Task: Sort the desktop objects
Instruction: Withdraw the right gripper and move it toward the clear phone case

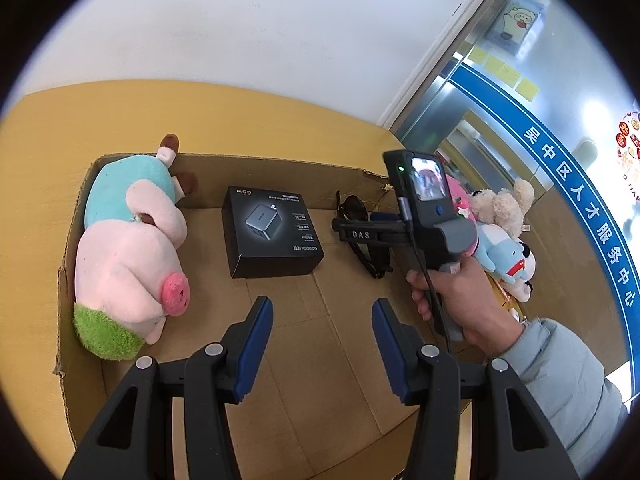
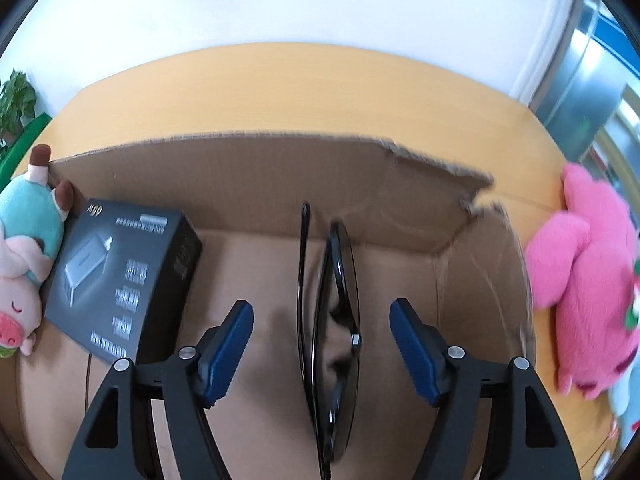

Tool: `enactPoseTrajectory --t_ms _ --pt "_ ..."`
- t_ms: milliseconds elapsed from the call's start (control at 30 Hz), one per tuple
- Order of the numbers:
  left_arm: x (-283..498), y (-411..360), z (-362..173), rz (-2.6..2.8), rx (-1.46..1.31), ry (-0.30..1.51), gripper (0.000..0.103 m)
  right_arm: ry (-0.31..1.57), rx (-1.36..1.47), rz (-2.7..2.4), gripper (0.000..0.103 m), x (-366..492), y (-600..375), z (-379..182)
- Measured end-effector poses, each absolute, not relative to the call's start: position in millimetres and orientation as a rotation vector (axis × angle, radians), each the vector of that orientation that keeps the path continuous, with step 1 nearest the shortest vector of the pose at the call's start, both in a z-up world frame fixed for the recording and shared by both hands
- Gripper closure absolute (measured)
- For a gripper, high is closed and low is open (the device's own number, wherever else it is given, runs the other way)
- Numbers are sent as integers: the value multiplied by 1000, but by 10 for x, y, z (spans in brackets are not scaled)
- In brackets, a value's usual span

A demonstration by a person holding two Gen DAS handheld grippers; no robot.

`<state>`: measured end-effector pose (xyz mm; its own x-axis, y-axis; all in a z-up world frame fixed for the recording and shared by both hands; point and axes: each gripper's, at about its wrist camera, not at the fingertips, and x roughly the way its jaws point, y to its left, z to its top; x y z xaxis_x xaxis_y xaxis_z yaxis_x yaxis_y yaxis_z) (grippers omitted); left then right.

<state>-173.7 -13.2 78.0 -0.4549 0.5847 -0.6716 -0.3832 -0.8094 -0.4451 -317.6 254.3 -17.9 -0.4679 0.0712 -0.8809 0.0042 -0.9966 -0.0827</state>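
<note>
Left wrist view: the left gripper (image 1: 322, 320) hangs wide apart and empty over the floor of the cardboard box (image 1: 280, 360). Inside that box, the black charger box (image 1: 272, 232) lies just beyond the gripper's tips, the plush pig (image 1: 132, 248) rests against the box's left wall, and the black sunglasses (image 1: 366, 240) lie toward its right side. The right gripper (image 1: 352, 232), held in the person's right hand (image 1: 456, 300), reaches directly over the sunglasses, so it is the nearer one.

Right wrist view: the right gripper (image 2: 322, 320) stands wide apart, holding nothing. The sunglasses (image 2: 330, 320) sit between its fingers, touching neither, their long axis running along the fingers away from the camera. The charger box (image 2: 120, 280) lies left of them; a pink plush toy (image 2: 588, 288) sits outside the cardboard box's (image 2: 280, 168) right wall.
</note>
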Motion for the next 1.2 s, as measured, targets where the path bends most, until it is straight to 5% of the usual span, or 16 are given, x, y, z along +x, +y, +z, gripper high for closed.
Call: enactPoseTrajectory --t_ms 67,133,267,500,600,700,900,1000,1100,1200 --pt "-1732 -131 774 2258 -1168 -307 52 -149 -1623 2638 35 -3295 2506 -237" --pt "-1738 -122 767 2256 -1169 -298 52 -146 -1663 2626 54 -3421 2508 -316" --pt "-1771 -99 746 2252 -1169 -294 52 -68 -1660 2635 72 -3480 2565 -352" --pt "-1761 -12 720 2247 -1173 -278 52 -83 -1608 2629 75 -3398 2626 -332" --pt "-1733 6 741 2254 -1172 -268 52 -49 -1613 2653 65 -3376 2641 -293" --pt "-1664 24 794 2272 -1163 -252 52 -78 -1536 2700 33 -3271 2596 -89" --pt "-1335 29 950 2307 -1116 -219 52 -54 -1351 2875 27 -2652 2599 647" --pt "-1039 -4 999 2315 -1088 -220 52 -46 -1274 3000 15 -2033 2550 964" --pt "-736 -31 965 2321 -1094 -227 52 -46 -1231 3123 2 -1633 2871 1077" --pt "-441 -14 817 2307 -1131 -222 52 -47 -1284 3231 1 -919 2715 1015"
